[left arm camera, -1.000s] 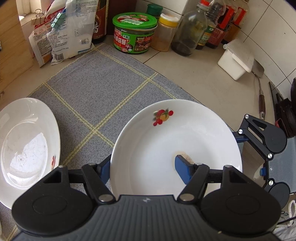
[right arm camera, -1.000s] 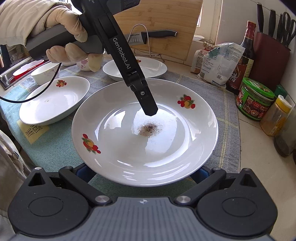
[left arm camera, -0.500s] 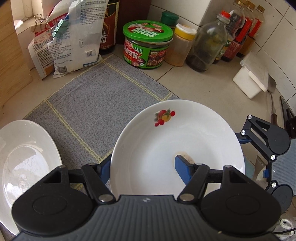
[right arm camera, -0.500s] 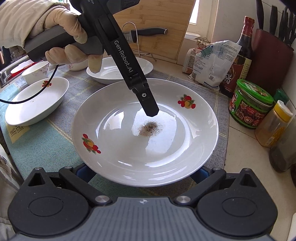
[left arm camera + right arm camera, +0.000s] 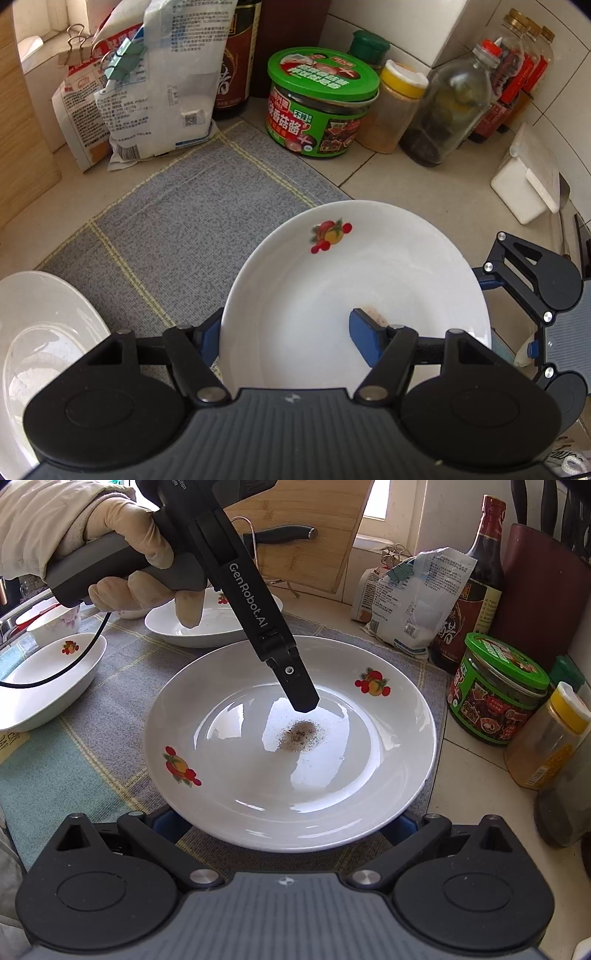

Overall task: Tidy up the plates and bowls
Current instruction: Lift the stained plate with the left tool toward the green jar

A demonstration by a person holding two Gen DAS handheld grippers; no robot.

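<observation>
Both hands are on one dish here: the white fruit-print plate, with a dusting of dark specks at its centre, sits between the two tools above the grey checked mat. The left hand-held gripper is pinching the plate's rim, one blue pad tucked outside under the edge and the other blue pad pressed down inside the bowl of the plate. From the right wrist view that same left tool angles down from a gloved hand, its black finger tip landing just beside the speckled patch. The right hand-held gripper is at the plate's near edge, its blue pads poking out on either side beneath the rim; whether they are actually squeezing the plate I cannot tell, since the rim hides the contact. To the left on the mat lies a second white plate, and the right wrist view shows a further plate behind the left tool, plus another fruit-print dish and a small flowered bowl at far left. Along the back of the table stand a green-lidded jar, a yellow-capped jar, bottles and clipped bags.
</observation>
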